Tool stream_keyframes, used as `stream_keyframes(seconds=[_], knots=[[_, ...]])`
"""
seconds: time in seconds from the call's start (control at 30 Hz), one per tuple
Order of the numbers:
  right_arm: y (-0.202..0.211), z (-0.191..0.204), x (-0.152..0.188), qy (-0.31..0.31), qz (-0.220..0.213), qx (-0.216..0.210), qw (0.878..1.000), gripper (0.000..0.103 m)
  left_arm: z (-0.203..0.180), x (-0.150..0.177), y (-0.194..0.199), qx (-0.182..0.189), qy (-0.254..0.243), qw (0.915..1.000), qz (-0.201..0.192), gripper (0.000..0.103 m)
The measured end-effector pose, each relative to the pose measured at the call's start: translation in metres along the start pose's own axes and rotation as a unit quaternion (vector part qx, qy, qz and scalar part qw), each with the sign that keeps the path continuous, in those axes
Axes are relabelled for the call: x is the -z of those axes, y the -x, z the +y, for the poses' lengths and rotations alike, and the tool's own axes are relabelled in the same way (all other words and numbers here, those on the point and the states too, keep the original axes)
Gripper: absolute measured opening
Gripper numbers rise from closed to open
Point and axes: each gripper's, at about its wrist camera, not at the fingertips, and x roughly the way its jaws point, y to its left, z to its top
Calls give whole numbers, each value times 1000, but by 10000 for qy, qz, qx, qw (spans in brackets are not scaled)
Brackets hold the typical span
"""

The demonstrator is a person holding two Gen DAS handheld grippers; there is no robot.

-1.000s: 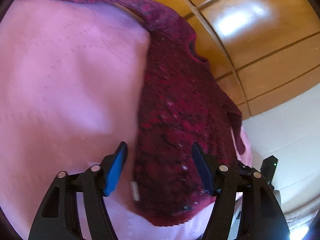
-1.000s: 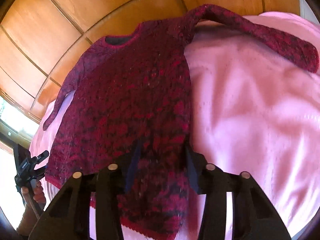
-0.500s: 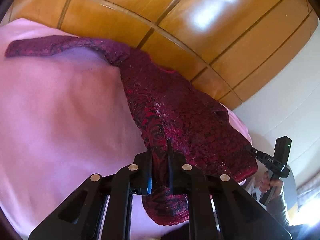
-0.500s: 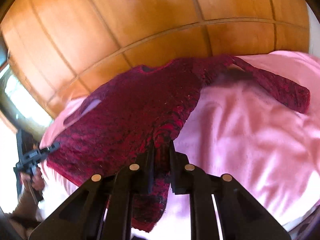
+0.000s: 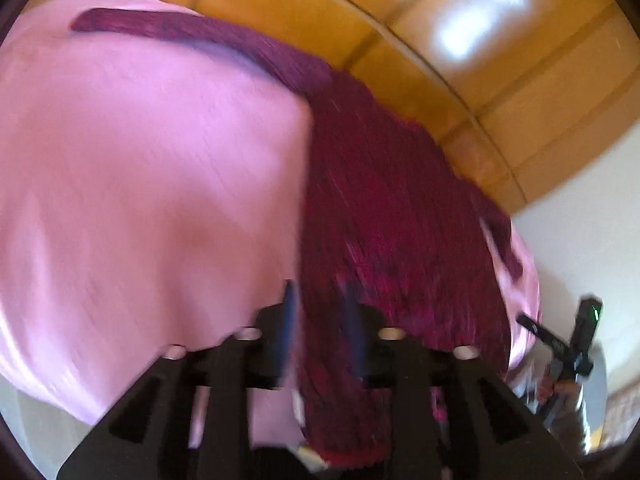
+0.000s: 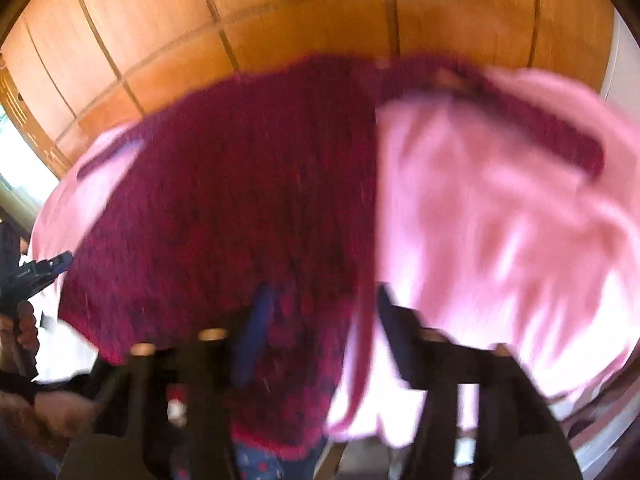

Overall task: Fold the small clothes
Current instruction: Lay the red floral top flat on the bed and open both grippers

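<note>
Half a second ago both of your grippers were pinched on the sweater's (image 5: 392, 216) side edge with the cloth lifted; now both sets of jaws stand apart again and the cloth has dropped. On your left gripper (image 5: 320, 332) the fingers are parted a little, with the hem end of the sweater lying in the gap between them, and nothing looks clamped, though motion blur softens the edges. On your right gripper (image 6: 320, 328) the fingers are spread wider, the sweater's lower part lying loose between them. The sweater lies on the pink sheet (image 5: 140, 180), its body toward the wooden wall (image 6: 280, 20); one sleeve (image 5: 180, 26) stretches out across the sheet, away from the body. In both views the body's side edge facing the bare sheet runs as one fairly straight line, which I read as the fold you have just laid over, but the blur keeps me from being sure how many layers lie there. If that reading holds, one lengthwise fold is down and you have let go of it. The outstretched sleeve is not yet tucked in, so it is likely the next thing to bring across before you fold the sweater shorter.
</note>
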Motion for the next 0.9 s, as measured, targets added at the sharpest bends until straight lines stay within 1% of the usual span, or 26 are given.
stream_keyframes(seconds=[0.03, 0.07, 0.1, 0.13, 0.17, 0.23, 0.27, 0.3, 0.33, 0.37, 0.4, 0.47, 0.5, 0.53, 0.6, 0.63, 0.7, 0.73, 0.77, 0.8, 0.83, 0.87, 0.9], knots=[[0, 8, -11, 33, -168, -41, 9998, 68, 9, -12, 1, -34, 228, 9996, -146, 48], [-4, 18, -21, 76, -301, -139, 9994, 73, 22, -23, 3, -54, 483, 9983, -332, 48], [-9, 27, -26, 108, -371, -207, 9990, 74, 32, -34, 5, -114, 675, 9965, -471, 48], [-20, 42, -34, 163, -425, -311, 9985, 76, 42, -45, 8, -254, 895, 9937, -627, 48], [-34, 58, -42, 231, -408, -405, 9981, 76, 51, -55, 9, -348, 1065, 9910, -734, 48], [-59, 85, -52, 399, -412, -426, 9974, 76, 69, -74, 10, -456, 1407, 9846, -930, 50], [-75, 101, -57, 502, -419, -396, 9971, 76, 85, -88, 11, -559, 1697, 9779, -1085, 58], [-90, 114, -62, 545, -394, -397, 9969, 76, 96, -98, 12, -605, 1893, 9727, -1198, 61], [-102, 122, -67, 555, -376, -417, 9969, 76, 108, -111, 14, -628, 2116, 9663, -1322, 62], [-112, 128, -68, 582, -378, -429, 9967, 76, 117, -120, 16, -608, 2238, 9628, -1387, 62], [-123, 135, -70, 646, -390, -399, 9963, 76, 127, -135, 17, -606, 2396, 9574, -1491, 62], [-144, 147, -63, 769, -337, -254, 9961, 80, 146, -161, 21, -632, 2621, 9481, -1684, 62], [-154, 149, -59, 827, -304, -172, 9960, 82, 153, -170, 23, -608, 2673, 9461, -1725, 62], [-155, 148, -57, 873, -336, -158, 9955, 85, 161, -185, 22, -637, 2776, 9415, -1804, 62], [-164, 156, -59, 886, -385, -218, 9951, 87, 170, -205, 19, -633, 2851, 9381, -1863, 62], [-164, 154, -59, 843, -382, -270, 9953, 88, 176, -217, 14, -685, 2904, 9360, -1868, 62], [-165, 152, -57, 819, -383, -311, 9954, 89, 192, -231, 5, -800, 3100, 9291, -1850, 62], [-166, 153, -56, 829, -376, -298, 9954, 90, 199, -240, -4, -815, 3178, 9278, -1776, 62], [-165, 151, -55, 850, -368, -280, 9953, 91, 203, -243, -9, -907, 3272, 9239, -1763, 62], [-164, 153, -55, 874, -362, -262, 9952, 91, 209, -246, -13, -950, 3396, 9185, -1786, 58], [-165, 153, -56, 891, -358, -242, 9951, 92, 213, -249, -16, -920, 3389, 9189, -1794, 29], [-166, 153, -56, 895, -358, -236, 9951, 92, 213, -252, -18, -1151, 3320, 9201, -1729, 10], [-166, 153, -57, 893, -356, -240, 9951, 92, 210, -251, -18, -1309, 3251, 9197, -1770, 10]])
